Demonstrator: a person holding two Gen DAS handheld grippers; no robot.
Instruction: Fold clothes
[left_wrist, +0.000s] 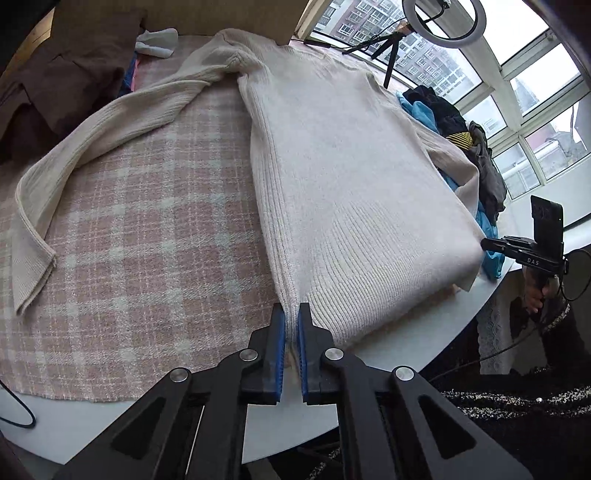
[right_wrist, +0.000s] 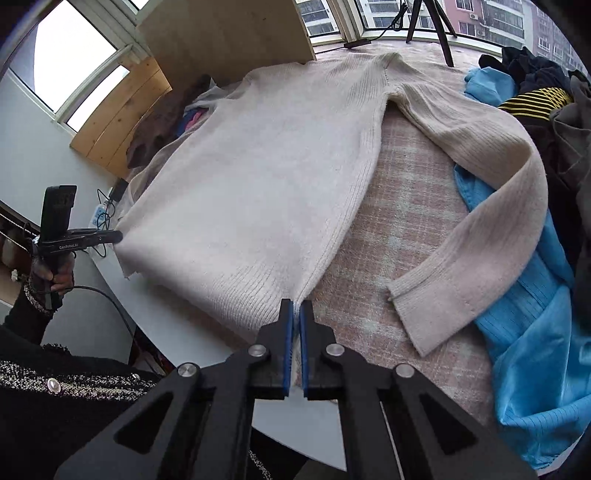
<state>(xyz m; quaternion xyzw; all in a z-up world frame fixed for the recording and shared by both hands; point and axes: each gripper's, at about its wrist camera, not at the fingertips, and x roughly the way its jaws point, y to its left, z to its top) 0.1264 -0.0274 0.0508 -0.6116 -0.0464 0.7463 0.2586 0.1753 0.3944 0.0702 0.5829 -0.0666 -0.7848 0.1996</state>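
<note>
A cream sweater (left_wrist: 332, 177) lies flat on a pink checked cloth (left_wrist: 147, 229) on a round white table (left_wrist: 406, 332). In the left wrist view, one long sleeve (left_wrist: 92, 147) stretches out toward 9 o'clock. The left gripper (left_wrist: 291, 321) sits at 6 o'clock, pinched tight on the sweater's bottom corner. In the right wrist view, the right gripper (right_wrist: 296, 314) is at 6 o'clock, clamped on the other bottom corner. The other sleeve (right_wrist: 480, 206) bends toward 3 o'clock, next to a blue garment (right_wrist: 535, 350) and a pile of dark clothes (right_wrist: 546, 85).
</note>
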